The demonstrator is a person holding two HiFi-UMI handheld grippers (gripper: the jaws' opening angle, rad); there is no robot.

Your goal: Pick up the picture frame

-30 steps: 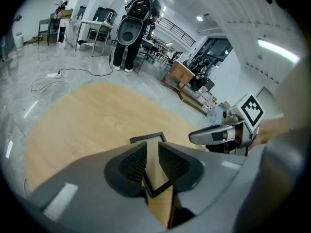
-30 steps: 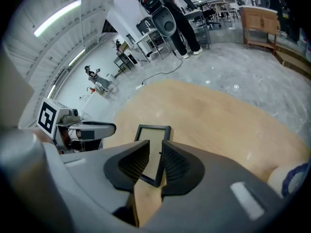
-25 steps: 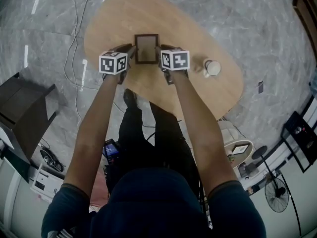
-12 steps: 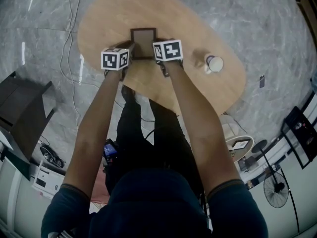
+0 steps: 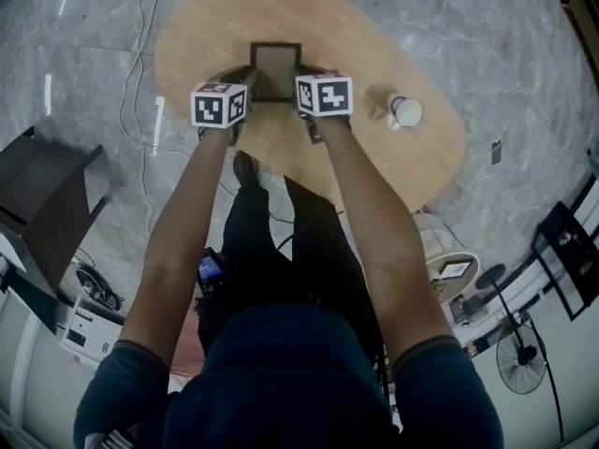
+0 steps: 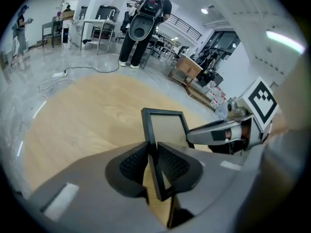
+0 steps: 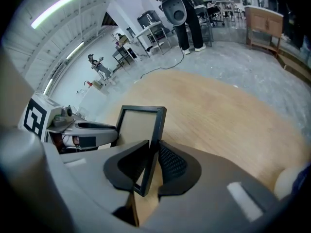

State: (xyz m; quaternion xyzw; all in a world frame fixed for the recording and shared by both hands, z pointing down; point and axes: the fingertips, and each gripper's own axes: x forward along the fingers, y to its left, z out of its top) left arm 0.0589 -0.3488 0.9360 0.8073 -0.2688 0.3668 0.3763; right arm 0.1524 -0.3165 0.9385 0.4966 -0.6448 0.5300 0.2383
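The picture frame (image 5: 276, 71) sits toward 12 o'clock on the wooden surface (image 5: 393, 171), with a white cup (image 5: 405, 111) well apart at its 3 o'clock. You have it from both sides: the left gripper (image 6: 151, 153) is clamped on its 9 o'clock rail and the right gripper (image 7: 154, 158) on its 3 o'clock rail. Judge it light and stiff, but the thin dark moulding is smooth and any glazing would be fragile. Keep the pads low on the rails, squeeze evenly and avoid twisting one side against the other. Compared with a second ago, the two marker cubes have drawn closer together against the frame. The frame itself has barely shifted relative to the cup, and I can't tell whether it has left the surface.
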